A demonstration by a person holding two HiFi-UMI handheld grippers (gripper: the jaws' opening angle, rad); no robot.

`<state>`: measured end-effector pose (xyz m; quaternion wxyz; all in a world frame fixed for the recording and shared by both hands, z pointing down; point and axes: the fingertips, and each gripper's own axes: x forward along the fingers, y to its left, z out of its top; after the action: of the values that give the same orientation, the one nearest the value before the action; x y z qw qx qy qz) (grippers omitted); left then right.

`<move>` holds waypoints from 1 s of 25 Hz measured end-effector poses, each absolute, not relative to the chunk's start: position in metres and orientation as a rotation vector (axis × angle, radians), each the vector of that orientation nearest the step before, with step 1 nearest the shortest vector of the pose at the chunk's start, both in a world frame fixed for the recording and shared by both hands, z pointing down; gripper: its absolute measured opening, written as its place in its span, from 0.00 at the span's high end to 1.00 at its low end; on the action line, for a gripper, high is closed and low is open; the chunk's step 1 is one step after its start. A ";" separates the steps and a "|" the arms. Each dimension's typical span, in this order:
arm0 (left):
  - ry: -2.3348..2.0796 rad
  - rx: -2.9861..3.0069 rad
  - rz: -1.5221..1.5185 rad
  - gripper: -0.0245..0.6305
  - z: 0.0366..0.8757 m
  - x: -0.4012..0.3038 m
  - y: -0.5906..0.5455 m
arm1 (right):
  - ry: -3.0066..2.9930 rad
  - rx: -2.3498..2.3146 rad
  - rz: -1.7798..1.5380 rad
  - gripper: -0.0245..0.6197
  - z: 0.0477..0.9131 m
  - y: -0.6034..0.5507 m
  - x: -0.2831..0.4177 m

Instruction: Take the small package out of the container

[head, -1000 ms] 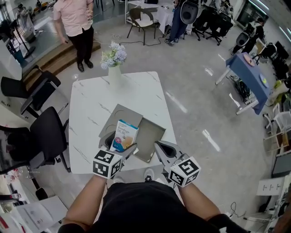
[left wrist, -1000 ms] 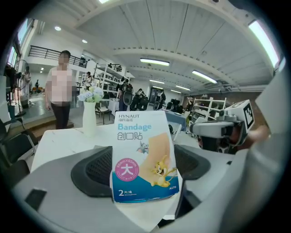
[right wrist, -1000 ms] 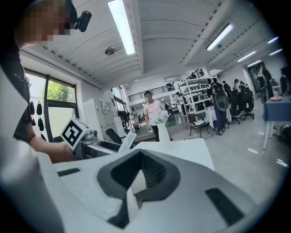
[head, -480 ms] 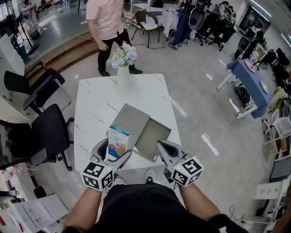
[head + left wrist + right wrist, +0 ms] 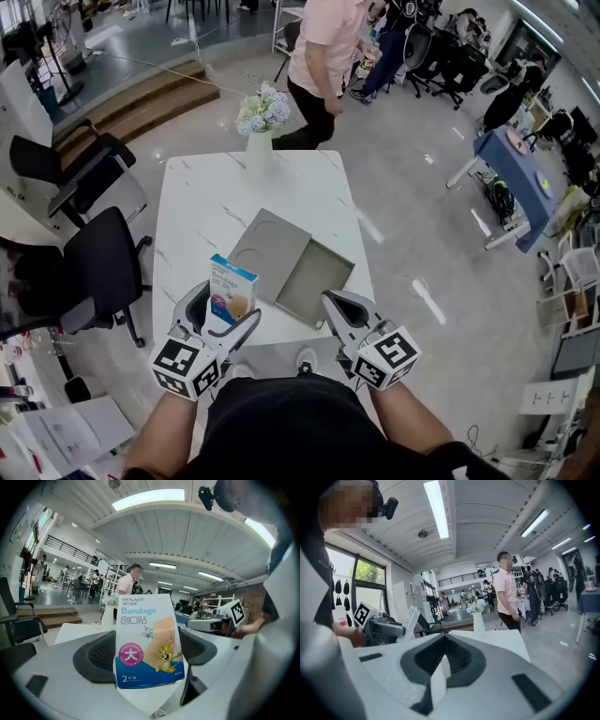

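We held the small package (image 5: pixel 229 289) upright in our left tool (image 5: pixel 223 311), with the jaws clamped on its lower part. It was out of the open grey container (image 5: pixel 317 281), above the near-left part of the bench (image 5: pixel 197 206). Our right tool (image 5: pixel 336 307) was closed on nothing, just beside the container's near corner.

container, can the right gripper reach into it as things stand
Probably yes: the right gripper, shut and empty, is right at the near edge of the open container, with nothing between them.
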<state>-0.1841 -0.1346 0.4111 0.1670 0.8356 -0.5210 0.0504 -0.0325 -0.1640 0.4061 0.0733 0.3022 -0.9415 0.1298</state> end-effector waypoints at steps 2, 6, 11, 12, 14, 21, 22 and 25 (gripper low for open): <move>-1.485 2.386 0.134 0.32 0.408 -0.185 -0.133 | -2.835 0.913 0.384 0.96 0.404 -0.163 -0.033; -1.485 2.388 0.129 0.32 0.407 -0.185 -0.131 | -2.842 0.929 0.397 0.96 0.405 -0.164 -0.032; -1.494 2.395 0.149 0.32 0.409 -0.186 -0.131 | -2.840 0.929 0.390 0.96 0.408 -0.165 -0.035; -1.496 2.396 0.148 0.32 0.408 -0.187 -0.132 | -2.840 0.927 0.389 0.96 0.407 -0.166 -0.035; -1.499 2.397 0.142 0.32 0.405 -0.186 -0.133 | -2.841 0.925 0.391 0.96 0.406 -0.167 -0.035; -1.515 2.403 0.129 0.32 0.401 -0.187 -0.139 | -2.842 0.935 0.394 0.96 0.405 -0.173 -0.034; -1.517 2.401 0.128 0.32 0.401 -0.188 -0.139 | -2.842 0.935 0.394 0.96 0.405 -0.175 -0.034; -1.518 2.399 0.131 0.32 0.400 -0.188 -0.140 | -2.837 0.934 0.387 0.96 0.404 -0.176 -0.033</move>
<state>-0.1876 -0.1404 0.4005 0.1492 0.8346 -0.5283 0.0457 -0.0329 -0.1760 0.4041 0.0648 0.3094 -0.9400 0.1282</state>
